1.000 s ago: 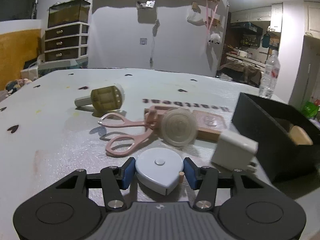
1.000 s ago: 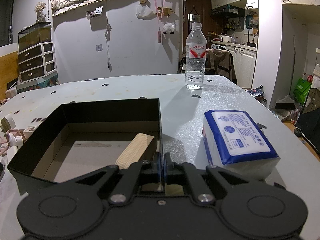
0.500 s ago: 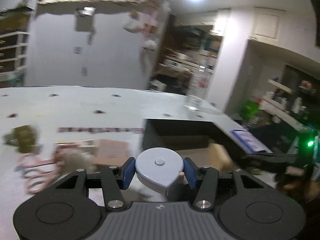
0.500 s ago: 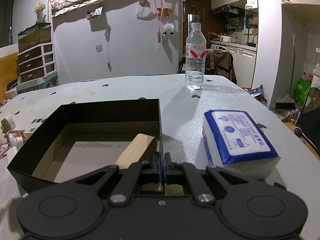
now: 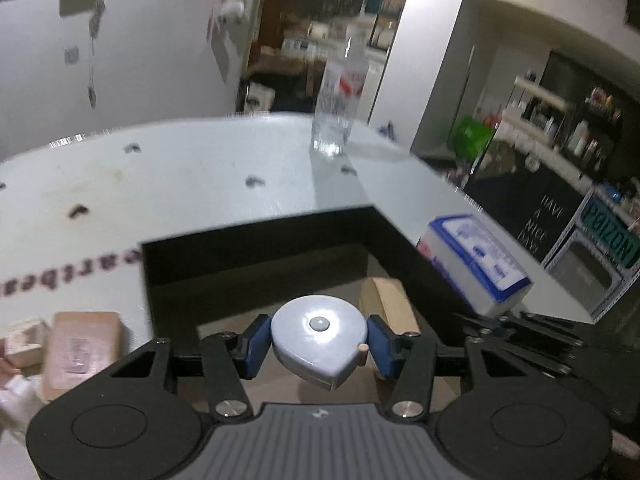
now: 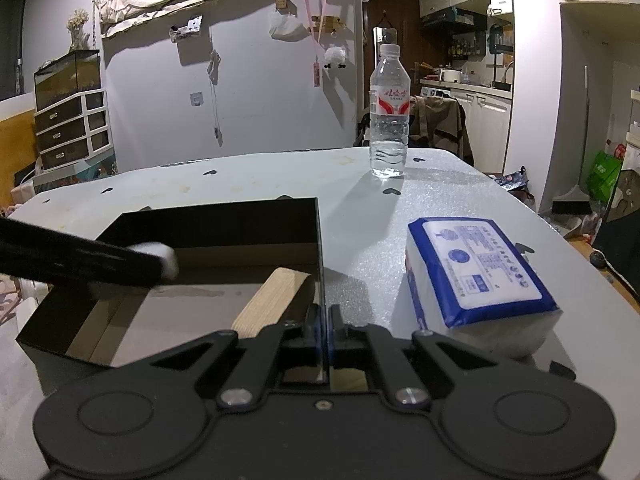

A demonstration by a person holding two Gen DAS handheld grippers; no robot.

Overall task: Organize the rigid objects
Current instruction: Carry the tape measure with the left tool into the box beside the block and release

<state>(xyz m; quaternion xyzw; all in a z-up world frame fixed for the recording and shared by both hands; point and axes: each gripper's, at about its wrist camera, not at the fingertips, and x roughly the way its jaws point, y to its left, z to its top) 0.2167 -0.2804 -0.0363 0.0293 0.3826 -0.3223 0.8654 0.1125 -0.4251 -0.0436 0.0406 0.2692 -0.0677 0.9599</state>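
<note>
Left gripper (image 5: 319,343), its blue pads (image 5: 256,340) pressed on either side of a pale blue teardrop-shaped tape measure (image 5: 319,336), held above the open black box (image 5: 256,256). Just beyond the tape measure, inside the box, lies a wooden block (image 5: 386,300). Left of the gripper, on the counter (image 5: 180,184), sits a tan flat case (image 5: 80,350). Right of the box is a blue-and-white tissue pack (image 5: 478,262); a water bottle (image 5: 340,100) stands farther ahead.

Right gripper (image 6: 325,326), clamped tight on the box's near right wall (image 6: 320,264). The wooden block (image 6: 272,304) lies just left of it, the tissue pack (image 6: 476,272) to its right, and the bottle (image 6: 389,116) well ahead.
</note>
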